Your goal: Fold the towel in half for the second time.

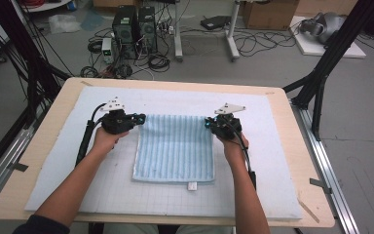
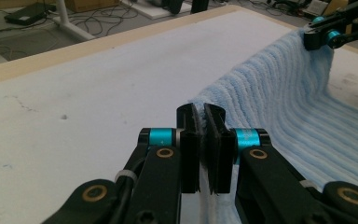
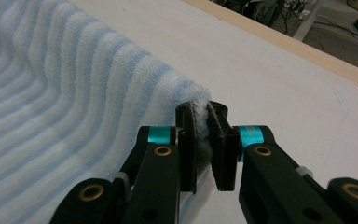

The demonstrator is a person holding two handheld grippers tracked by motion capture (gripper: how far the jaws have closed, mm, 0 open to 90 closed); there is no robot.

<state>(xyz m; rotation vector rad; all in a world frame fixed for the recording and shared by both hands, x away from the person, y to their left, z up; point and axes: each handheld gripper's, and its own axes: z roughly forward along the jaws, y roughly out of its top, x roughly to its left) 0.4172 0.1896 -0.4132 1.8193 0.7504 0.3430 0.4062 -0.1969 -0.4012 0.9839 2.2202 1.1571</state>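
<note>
Forearms: two bare forearms enter from the near edge of the table point(image 1: 39, 161), cut off below the elbows by the frame; a dark sleeve shows at the lower left corner.
Label: a small white tag point(image 1: 192, 185) sticks out from the towel's near hem; any print on it is too small to read.
Towel: a light blue ribbed towel point(image 1: 174, 148) lies on the white mat point(image 1: 253, 161) near the middle of the table, its near part flat, its two far corners raised off the mat.
Left gripper: the left gripper point(image 2: 203, 140) has its jaws pressed nearly together on the towel's far left corner; the pinched cloth is mostly hidden behind the pads.
Right gripper: the right gripper point(image 3: 208, 140) is clamped on the far right corner, a tuft of white-blue cloth showing between its pads.
Hands: each hand wraps a gripper from behind, wrists turned inward, so the grippers point at one another across the towel's far edge.
Far floor: computer towers point(image 1: 134, 27), tangled cables and cardboard boxes stand beyond the table, partly cut off at the top.
</note>
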